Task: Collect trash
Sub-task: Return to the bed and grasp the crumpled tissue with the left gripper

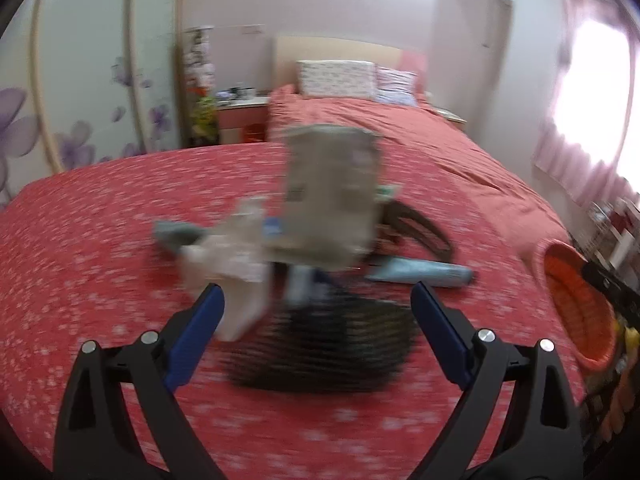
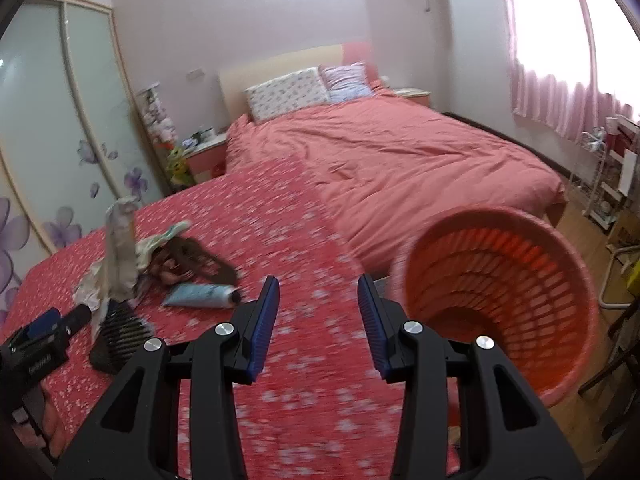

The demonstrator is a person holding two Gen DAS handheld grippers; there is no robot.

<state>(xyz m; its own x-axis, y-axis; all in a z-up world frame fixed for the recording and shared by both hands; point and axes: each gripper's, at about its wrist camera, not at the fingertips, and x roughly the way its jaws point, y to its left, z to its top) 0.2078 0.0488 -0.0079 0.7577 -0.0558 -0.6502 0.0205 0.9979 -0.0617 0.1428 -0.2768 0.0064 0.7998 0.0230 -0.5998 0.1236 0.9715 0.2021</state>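
A pile of items lies on the red flowered bedspread (image 1: 80, 280): a grey-brown paper bag (image 1: 332, 192) standing upright, crumpled white paper (image 1: 236, 256), a black hairbrush (image 1: 328, 348), a light blue tube (image 1: 420, 272) and a brown hair clip (image 1: 416, 228). My left gripper (image 1: 318, 300) is open, just before the brush and paper. The same pile shows in the right wrist view: bag (image 2: 118, 248), tube (image 2: 204, 294), brush (image 2: 118, 340). My right gripper (image 2: 318, 292) is open and empty over the bedspread, left of an orange slatted basket (image 2: 500, 300).
A bed with a salmon quilt (image 2: 400, 160) and pillows (image 2: 288, 92) lies beyond. A wardrobe with flower-print doors (image 2: 60, 120) stands left, a nightstand (image 1: 240, 112) by it. Pink curtains (image 2: 560, 80) and a wire rack (image 2: 600, 184) are at the right.
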